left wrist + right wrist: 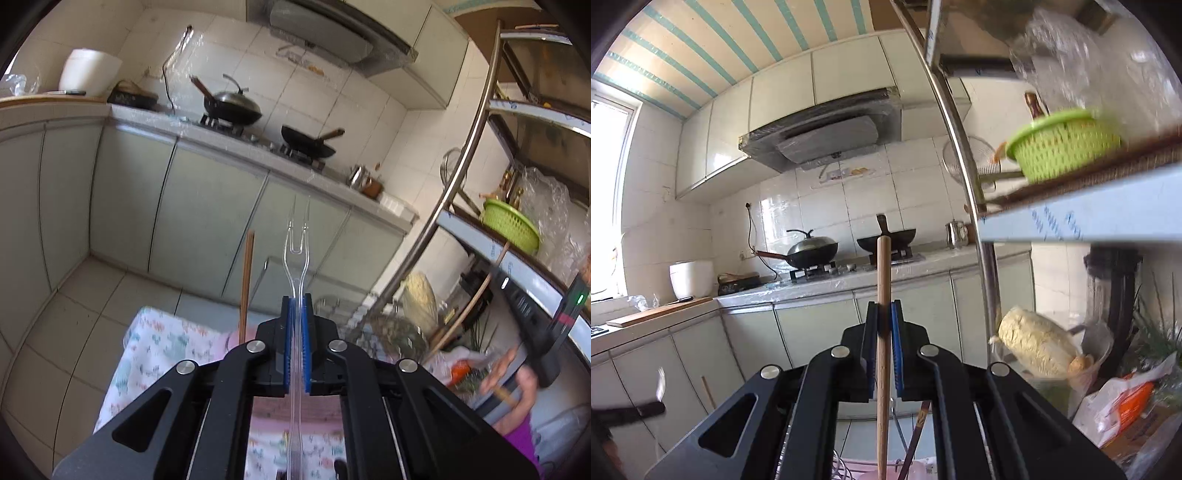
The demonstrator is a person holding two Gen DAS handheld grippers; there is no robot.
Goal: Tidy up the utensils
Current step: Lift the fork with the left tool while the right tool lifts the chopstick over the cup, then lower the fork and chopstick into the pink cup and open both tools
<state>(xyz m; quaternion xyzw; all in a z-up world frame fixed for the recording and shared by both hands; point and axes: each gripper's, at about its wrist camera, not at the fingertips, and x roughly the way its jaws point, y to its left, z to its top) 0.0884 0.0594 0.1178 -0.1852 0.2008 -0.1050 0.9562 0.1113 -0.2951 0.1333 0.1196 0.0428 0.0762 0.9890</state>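
Note:
My left gripper (296,301) is shut on a clear plastic two-pronged fork (298,243) that points forward and up, held above a patterned cloth (155,350). Brown chopsticks (246,284) stand upright just left of it. My right gripper (884,306) is shut on a long wooden utensil handle (883,273) that sticks up past the fingers; its lower end is hidden. Dark chopsticks (916,435) and wire utensils (899,428) show below it over something pink. The right gripper also shows blurred at the right of the left wrist view (532,321).
A counter with pale cabinets (207,214) runs behind, with two black woks (232,107) on a stove and a range hood (827,129) above. A steel rack (461,184) at the right holds a green basket (1063,144), bags and food. A white rice cooker (690,277) stands left.

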